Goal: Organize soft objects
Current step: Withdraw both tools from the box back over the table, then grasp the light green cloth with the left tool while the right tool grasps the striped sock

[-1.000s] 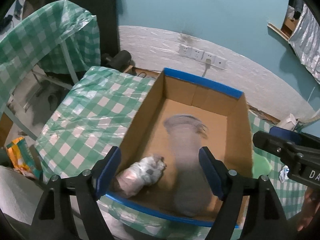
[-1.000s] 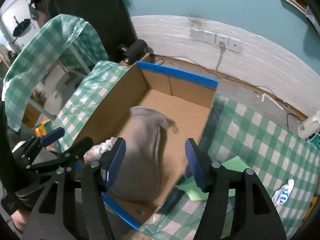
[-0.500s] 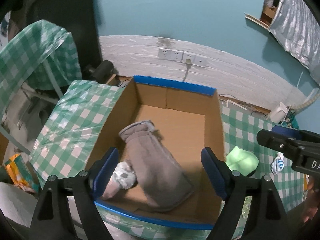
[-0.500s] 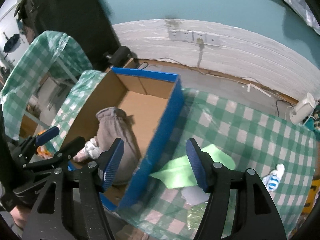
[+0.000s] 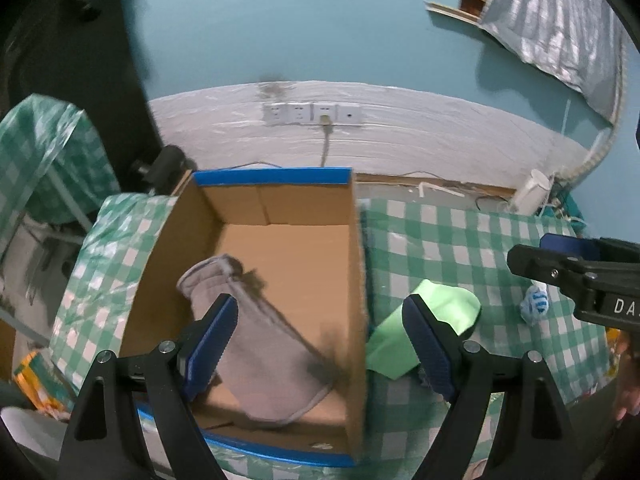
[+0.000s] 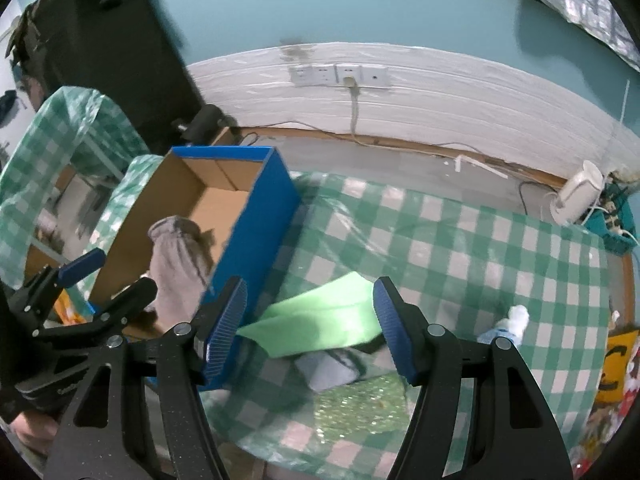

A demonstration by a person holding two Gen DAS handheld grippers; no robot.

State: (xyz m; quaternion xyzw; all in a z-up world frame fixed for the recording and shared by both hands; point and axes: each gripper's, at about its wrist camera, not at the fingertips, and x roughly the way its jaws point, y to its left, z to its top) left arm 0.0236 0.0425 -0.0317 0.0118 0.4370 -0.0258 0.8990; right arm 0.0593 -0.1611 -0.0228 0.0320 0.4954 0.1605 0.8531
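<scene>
Grey cloth point(image 5: 256, 344), seen falling a second ago, is now settled in the cardboard box point(image 5: 356, 280) at lower left, and both claws, left claw point(image 5: 320, 344) and right claw point(image 6: 308, 328), released and empty, are swung toward the green cloth point(image 6: 320, 320) left on the table point(image 6: 480, 248).

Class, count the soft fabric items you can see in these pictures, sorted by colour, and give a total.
Grey fabric item, lying in the cardboard box: 1
Light green folded cloth, on the checked tablecloth: 1
White and blue small bundle, on the tablecloth: 1
Total: 3
</scene>
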